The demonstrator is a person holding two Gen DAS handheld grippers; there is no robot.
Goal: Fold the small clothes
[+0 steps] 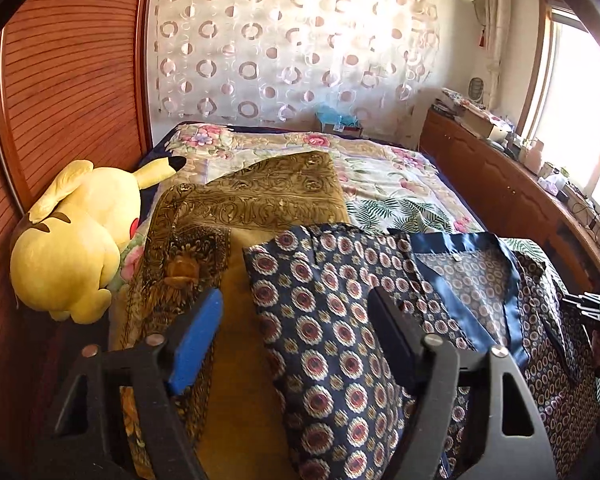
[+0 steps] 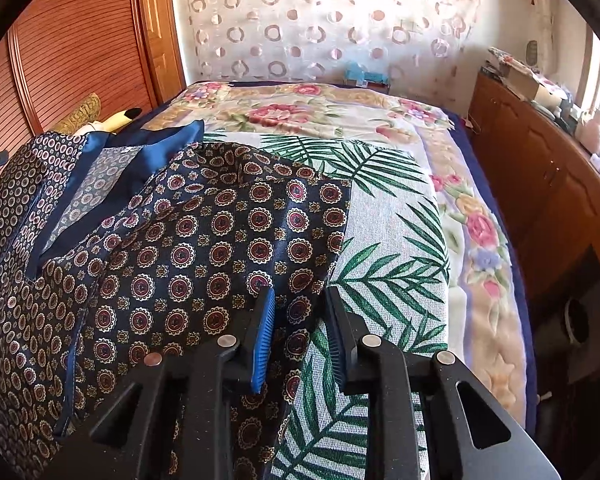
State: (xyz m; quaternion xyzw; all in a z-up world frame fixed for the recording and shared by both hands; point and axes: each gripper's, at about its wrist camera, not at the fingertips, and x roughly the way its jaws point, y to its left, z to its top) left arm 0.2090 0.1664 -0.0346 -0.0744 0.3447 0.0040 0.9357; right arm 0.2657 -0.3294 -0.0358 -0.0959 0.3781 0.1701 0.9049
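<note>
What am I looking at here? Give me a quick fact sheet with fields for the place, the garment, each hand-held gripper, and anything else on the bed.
Place: bed with floral quilt
Garment: navy medallion-print shirt, spread out, satin collar open
Under garment: palm-leaf cloth
Left hand-held gripper: open, over the shirt's left part
Right hand-held gripper: narrowly open at the shirt's right edge, gripping nothing
Also on bed: yellow plush toy, gold patterned cushion

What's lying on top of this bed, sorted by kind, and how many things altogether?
Patterned navy garment: 1
Pikachu plush toy: 1
Gold patterned cushions: 2
Palm-leaf cloth: 1
Floral bedspread: 1
Total: 6
</note>
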